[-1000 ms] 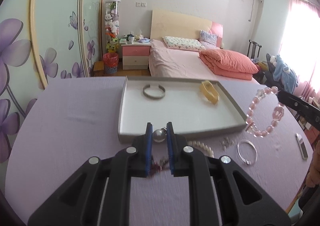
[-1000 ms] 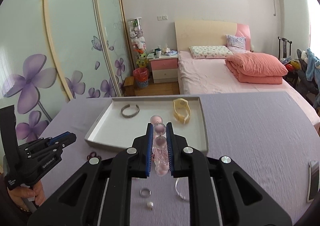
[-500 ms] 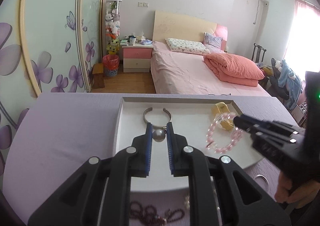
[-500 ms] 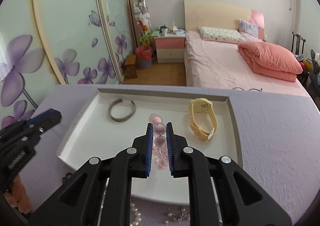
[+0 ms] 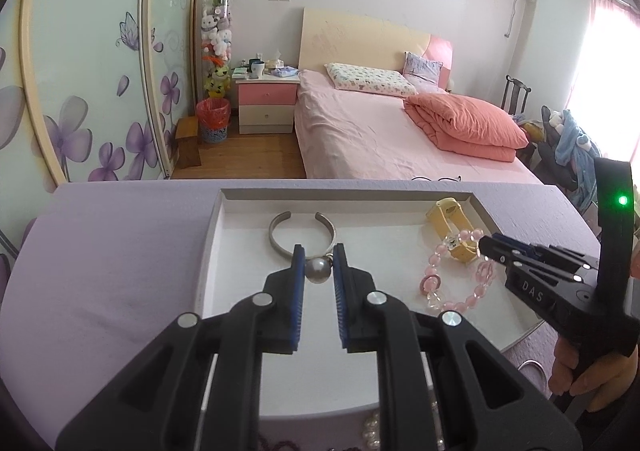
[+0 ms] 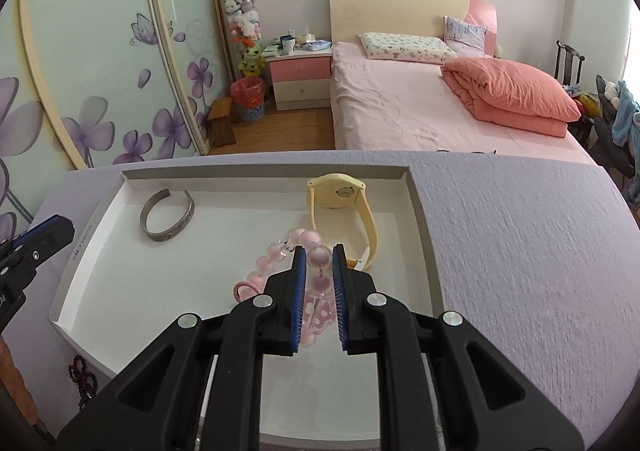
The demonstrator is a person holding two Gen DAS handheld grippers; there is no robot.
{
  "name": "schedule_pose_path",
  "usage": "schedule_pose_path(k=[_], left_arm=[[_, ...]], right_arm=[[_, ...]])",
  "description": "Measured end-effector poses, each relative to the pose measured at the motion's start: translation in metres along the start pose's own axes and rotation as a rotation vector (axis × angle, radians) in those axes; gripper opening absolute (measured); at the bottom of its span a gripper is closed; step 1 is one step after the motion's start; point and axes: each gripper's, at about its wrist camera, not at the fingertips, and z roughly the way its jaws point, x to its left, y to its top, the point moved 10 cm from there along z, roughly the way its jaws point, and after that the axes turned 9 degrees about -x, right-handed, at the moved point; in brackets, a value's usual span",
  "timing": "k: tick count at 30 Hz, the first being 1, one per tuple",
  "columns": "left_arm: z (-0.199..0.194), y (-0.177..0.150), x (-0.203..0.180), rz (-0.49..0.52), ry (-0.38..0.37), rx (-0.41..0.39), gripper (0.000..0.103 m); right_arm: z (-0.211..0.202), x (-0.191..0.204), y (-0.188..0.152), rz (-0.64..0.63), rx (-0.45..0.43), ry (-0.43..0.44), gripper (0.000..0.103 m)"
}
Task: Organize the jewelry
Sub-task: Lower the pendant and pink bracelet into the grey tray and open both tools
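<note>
While both grippers hang over the white tray [image 5: 208, 251], each one has a piece clamped and ready to set down. The left gripper [image 5: 318, 269] has its fingers pinched narrow on a pearl bead [image 5: 318, 270], carried just in front of the silver cuff bracelet [image 5: 300, 231] that lies toward the tray's far left corner. The right gripper [image 6: 318, 271] has its fingers squeezed on a pink bead bracelet [image 6: 276, 263], which droops in a loop to the tray floor, just in front of the yellow watch [image 6: 348, 203] near the tray's far right wall. Both tools tilt downward, which looks like a gentle lowering so the pieces land inside the rim and don't roll off. Outside the tray's near edge, a dark red bead string [image 6: 82, 375] and a few white pearls [image 5: 372, 431] wait on the purple tablecloth [image 6: 520, 251]. Lettering on the right gripper's body reads "DAS"; there's small print on the tray's left wall, too fine to read, I think
</note>
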Motion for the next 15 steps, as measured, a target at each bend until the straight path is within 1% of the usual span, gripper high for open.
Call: schedule_pose_path(k=[2, 3, 4, 6, 9, 12, 15], left_arm=[[0.002, 0.001, -0.001, 0.000, -0.001, 0.001, 0.014], [0.002, 0.001, -0.002, 0.000, -0.001, 0.001, 0.014], [0.004, 0.002, -0.002, 0.002, 0.000, 0.002, 0.014], [0.007, 0.001, -0.004, 0.004, 0.000, 0.006, 0.014], [0.015, -0.001, -0.006, 0.009, 0.003, 0.016, 0.014], [0.024, -0.004, -0.007, 0.010, 0.007, 0.031, 0.014], [0.034, -0.007, -0.006, 0.009, 0.015, 0.046, 0.014]], right_arm=[[0.001, -0.003, -0.001, 0.008, 0.000, 0.009, 0.016], [-0.001, -0.004, -0.001, 0.009, -0.001, 0.012, 0.021], [-0.002, -0.005, -0.001, 0.011, -0.005, 0.011, 0.029], [-0.005, -0.005, -0.001, 0.015, -0.011, 0.019, 0.039], [-0.008, -0.004, -0.002, 0.005, -0.019, 0.023, 0.041], [-0.011, -0.004, -0.003, -0.010, -0.024, 0.019, 0.045], [-0.011, -0.005, -0.006, -0.014, -0.018, 0.020, 0.046]])
